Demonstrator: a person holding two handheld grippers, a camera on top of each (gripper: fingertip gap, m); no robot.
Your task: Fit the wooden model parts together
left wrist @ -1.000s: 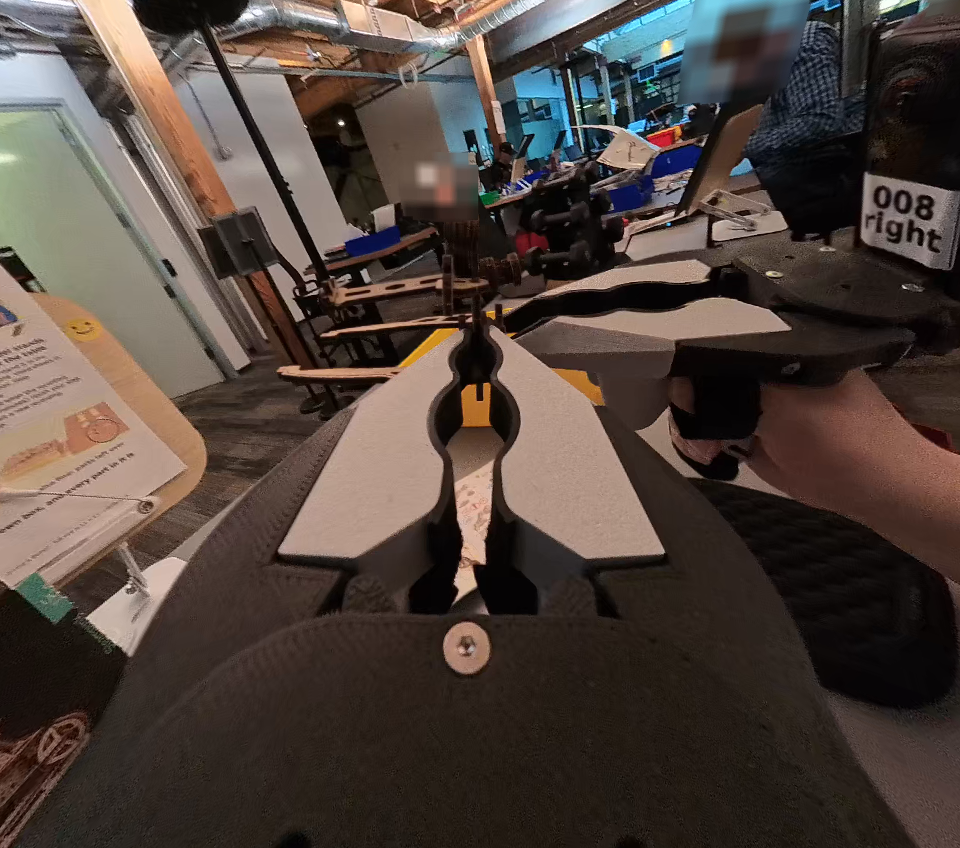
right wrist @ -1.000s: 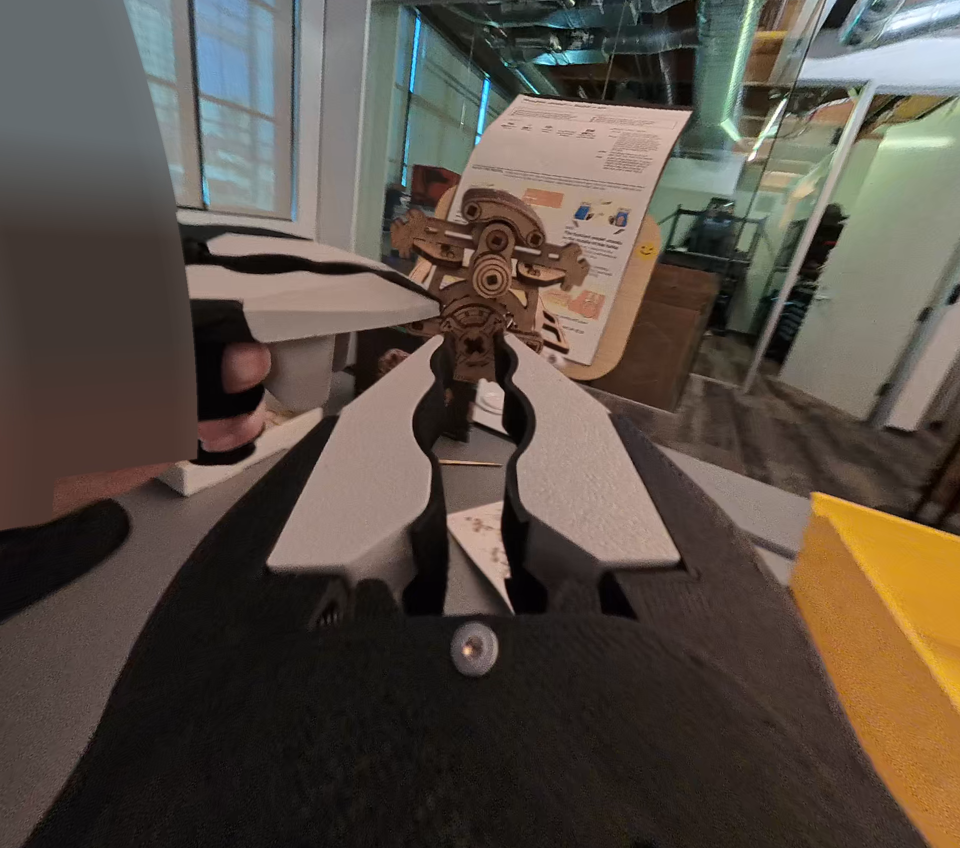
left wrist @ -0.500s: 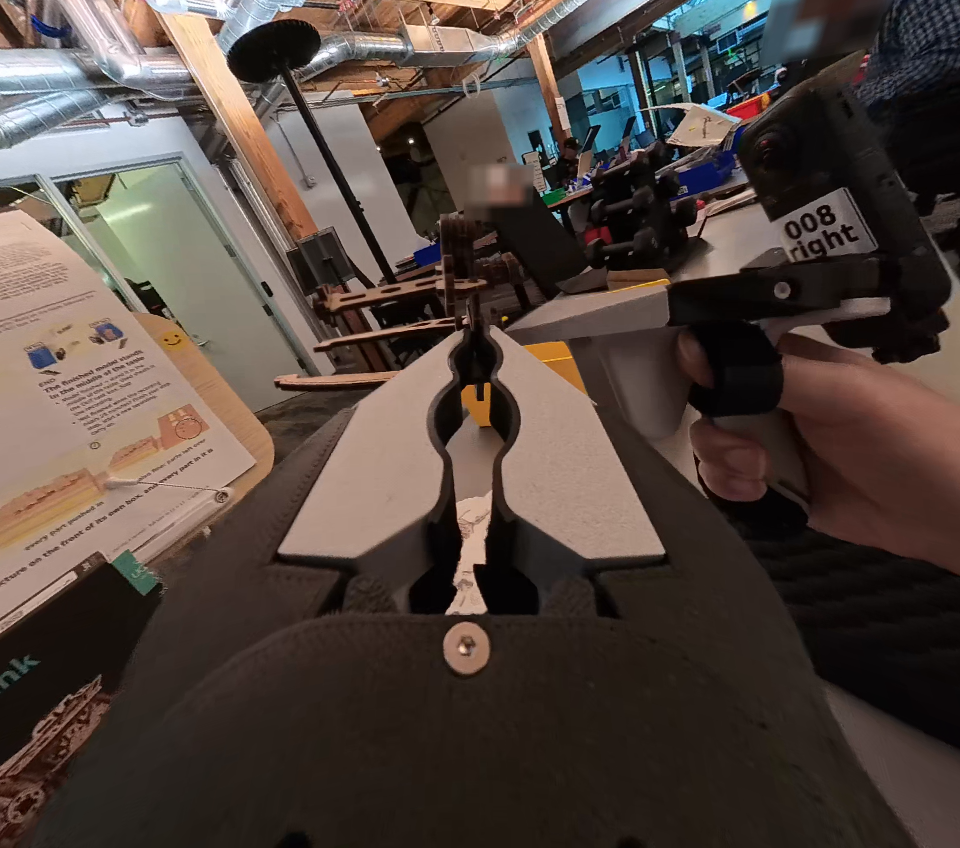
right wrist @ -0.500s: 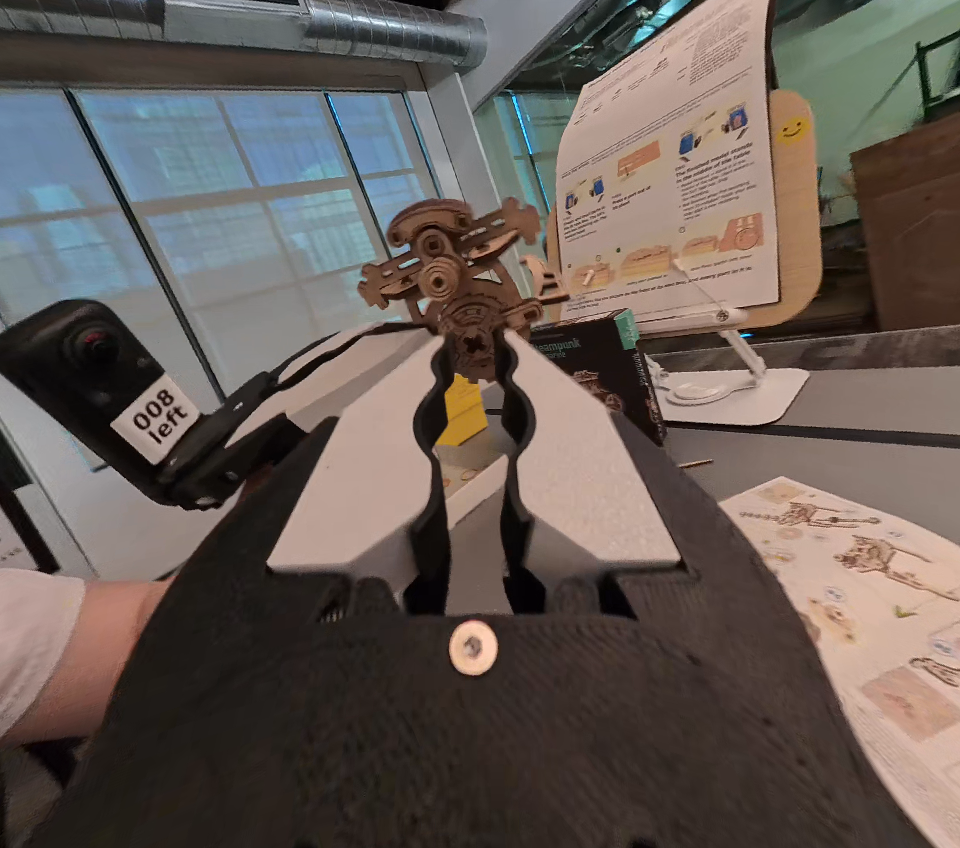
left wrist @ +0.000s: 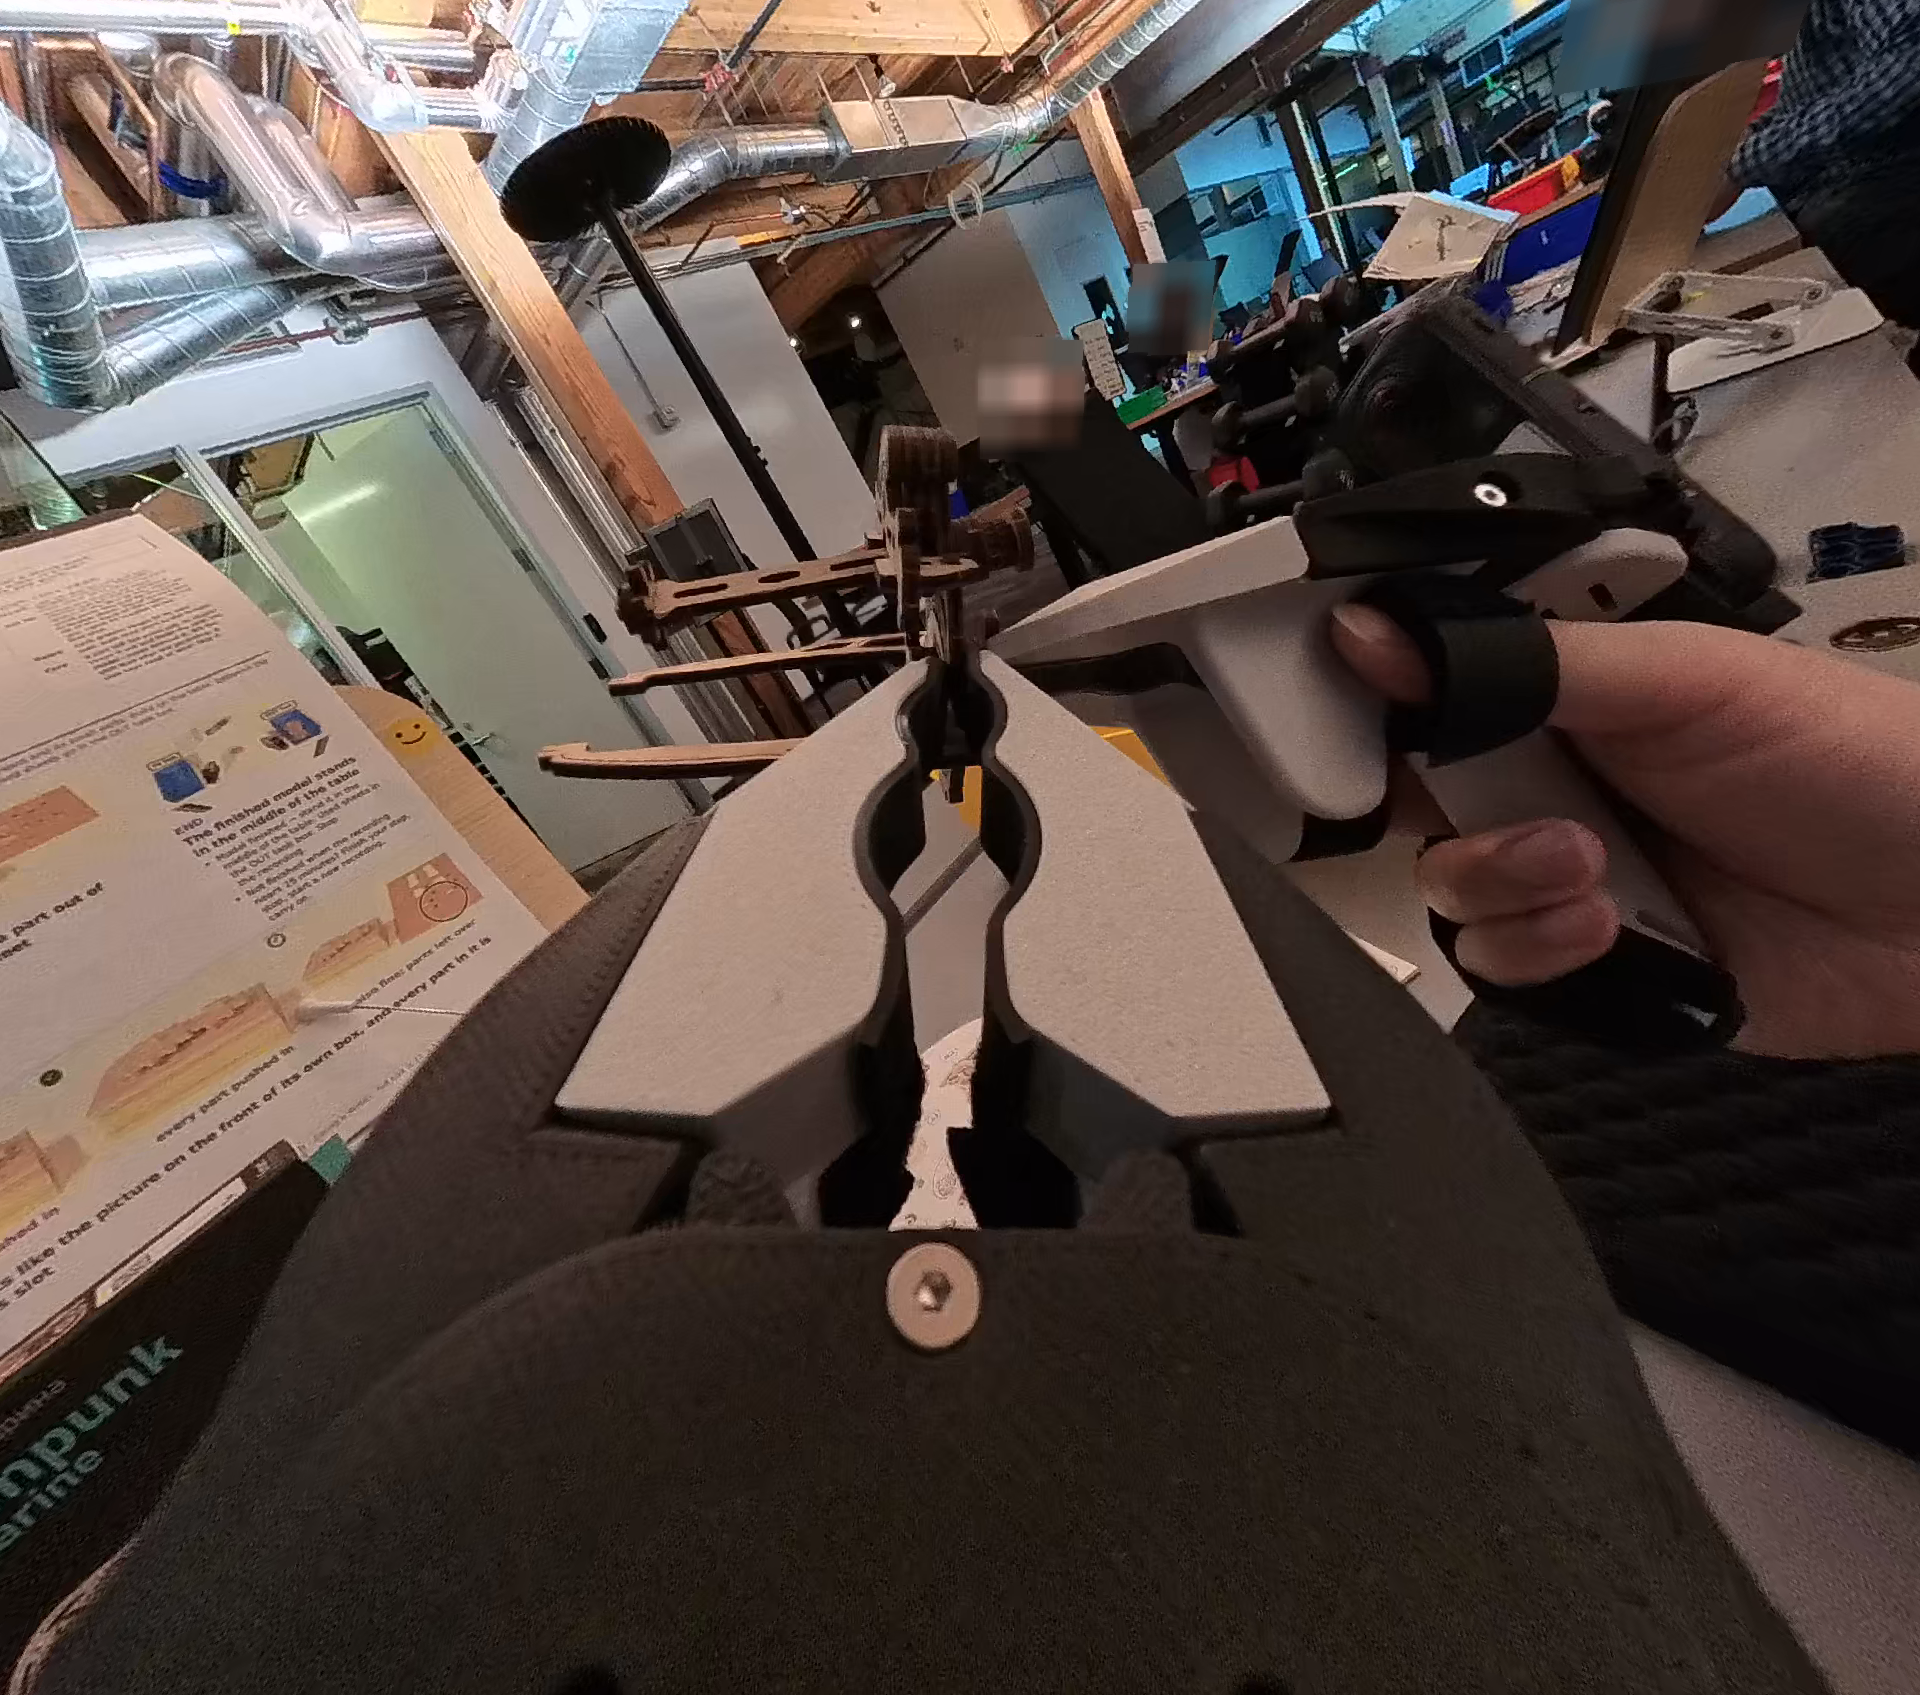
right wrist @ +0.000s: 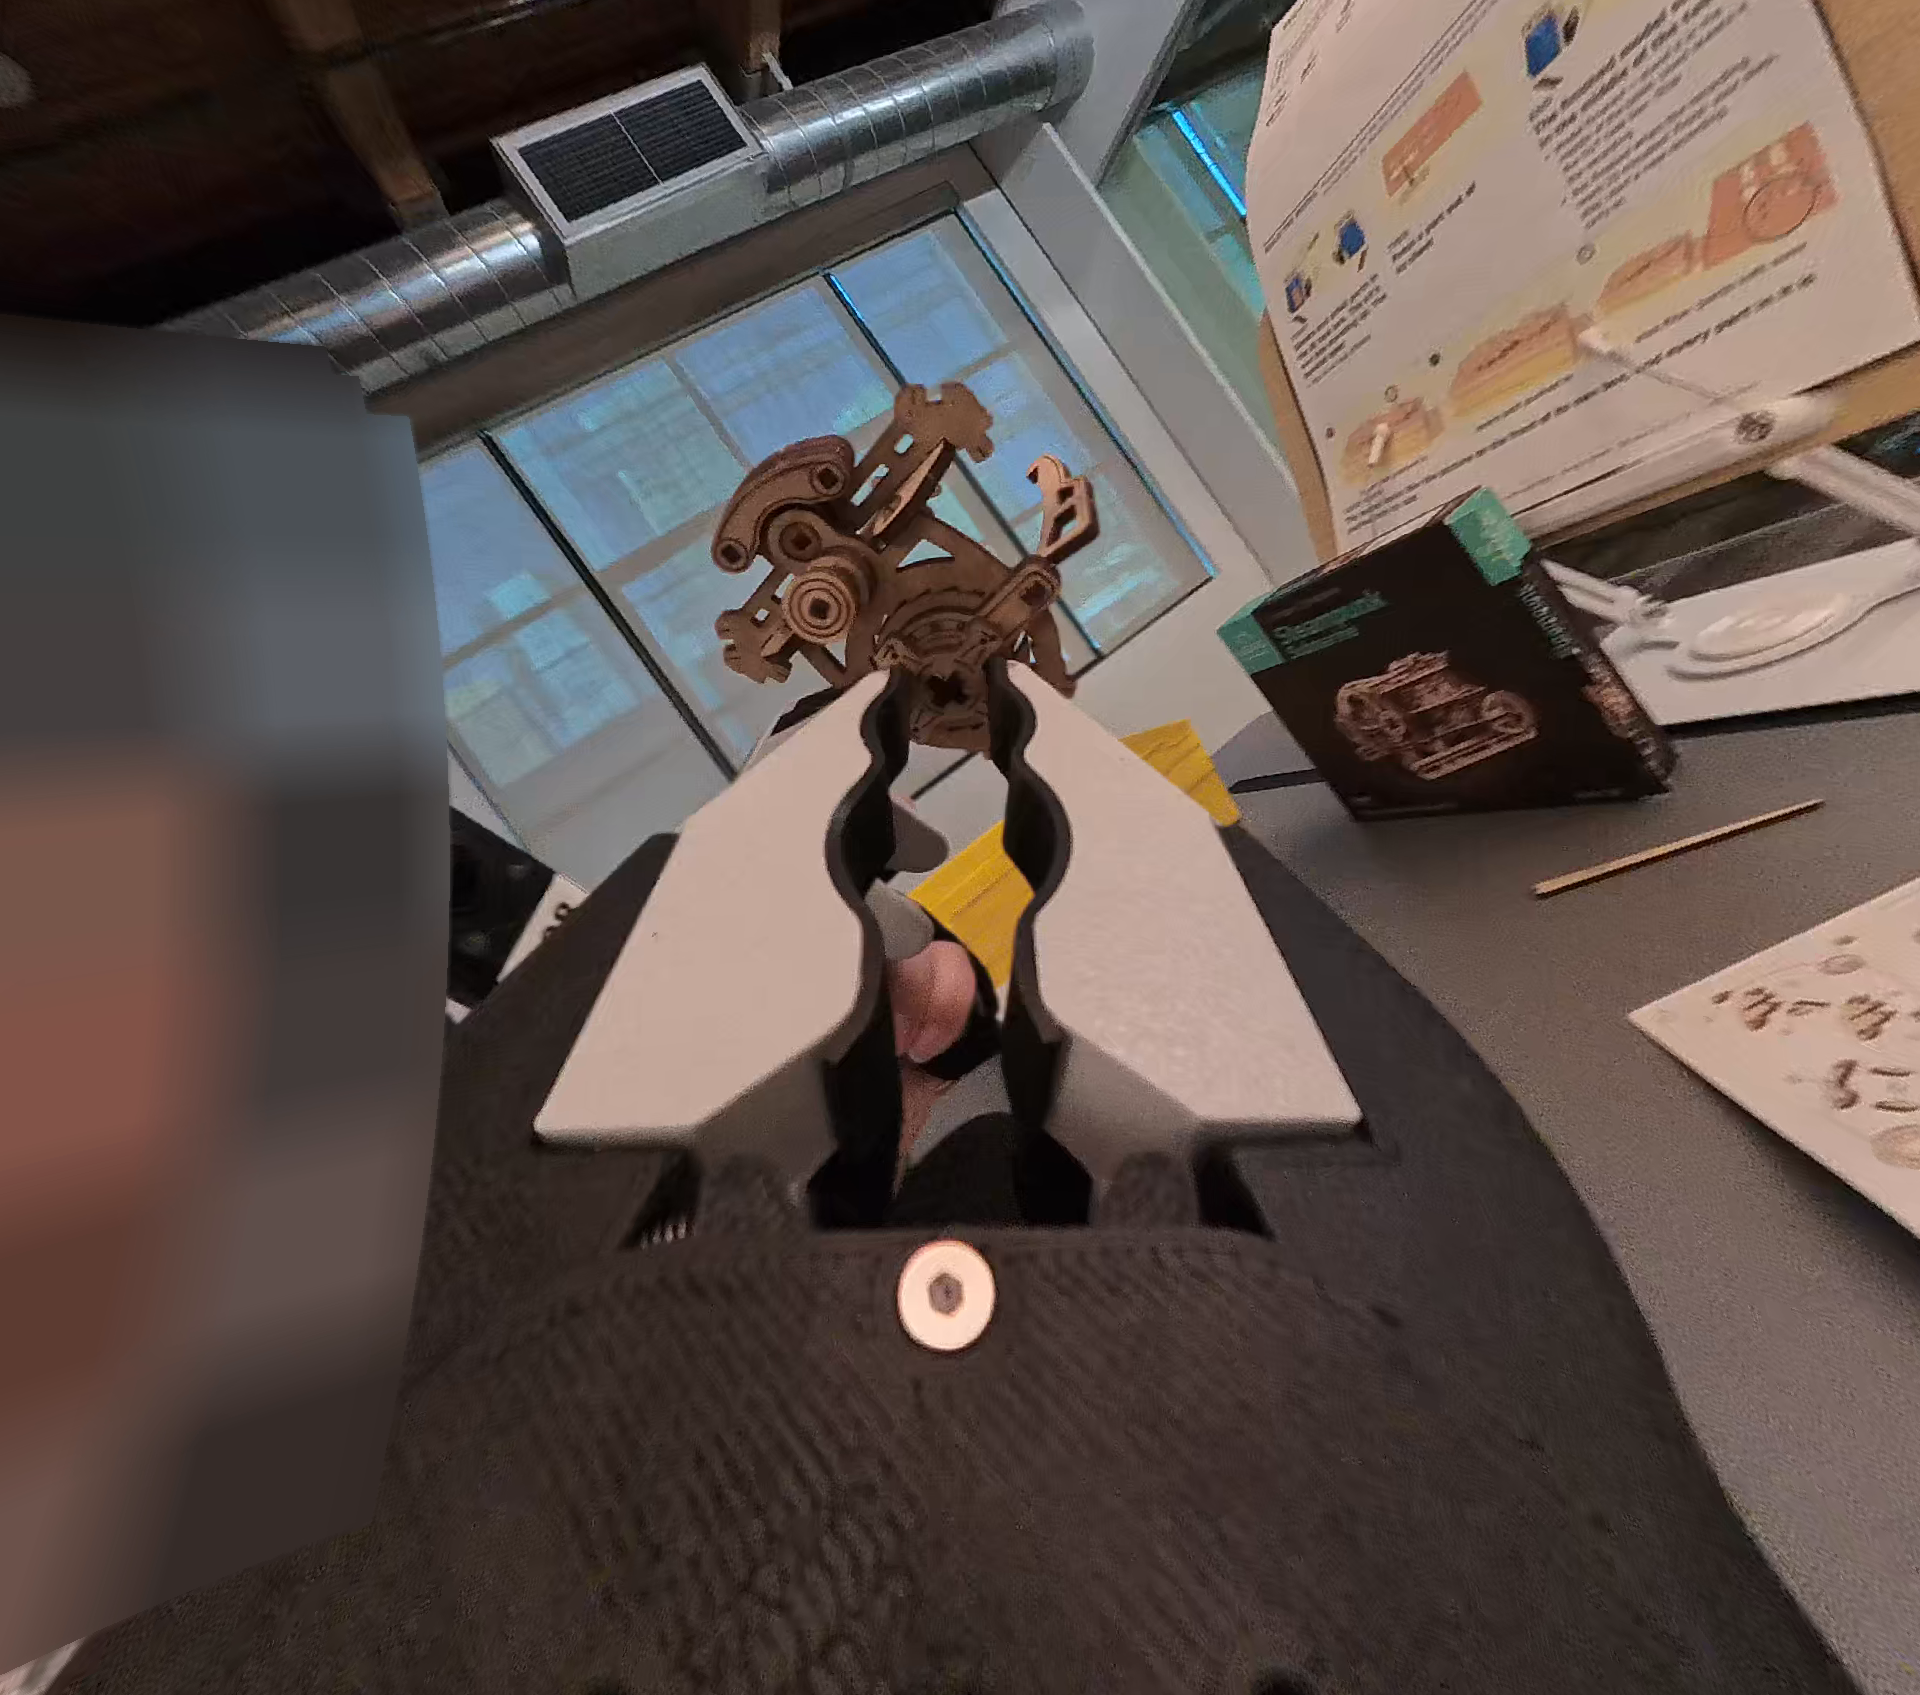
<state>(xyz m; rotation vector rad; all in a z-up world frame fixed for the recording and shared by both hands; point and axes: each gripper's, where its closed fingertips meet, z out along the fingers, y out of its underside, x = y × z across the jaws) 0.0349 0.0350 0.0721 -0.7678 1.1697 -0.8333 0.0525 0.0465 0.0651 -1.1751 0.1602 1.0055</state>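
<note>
Both grippers are clamped on one wooden model assembly point(right wrist: 894, 596), lifted clear of the grey table point(right wrist: 1558, 939) and seen against the ceiling and windows.

In the left wrist view, the left gripper point(left wrist: 951, 689) has its jaws drawn almost together, the tips pinching a thin edge of the wooden model assembly point(left wrist: 914, 565). From that edge, slotted wooden arms reach out to the left, with a stack of rounded plates standing above the tips. The right gripper point(left wrist: 1013, 627) comes in from the right, its pale fingers meeting the same assembly just beside the left tips; a hand point(left wrist: 1662, 814) grips its handle, one finger through a black strap.

In the right wrist view, the right gripper point(right wrist: 943, 689) is narrowly open at the tips and closed on the round hub at the bottom of the assembly — the gears, curved plates and hooked arms fan out above it. Through the gap between its fingers, part of the other hand and a grey fingertip of the left gripper show below.

On the table to the right lie a dark kit box point(right wrist: 1455, 658), a thin wooden stick point(right wrist: 1673, 845) nearer than it, and a printed parts sheet point(right wrist: 1808, 1063) at the near right edge. An instruction sheet point(right wrist: 1558, 128) stands on a stand behind the box. A yellow bin point(right wrist: 1174, 762) sits beyond the fingers.
</note>
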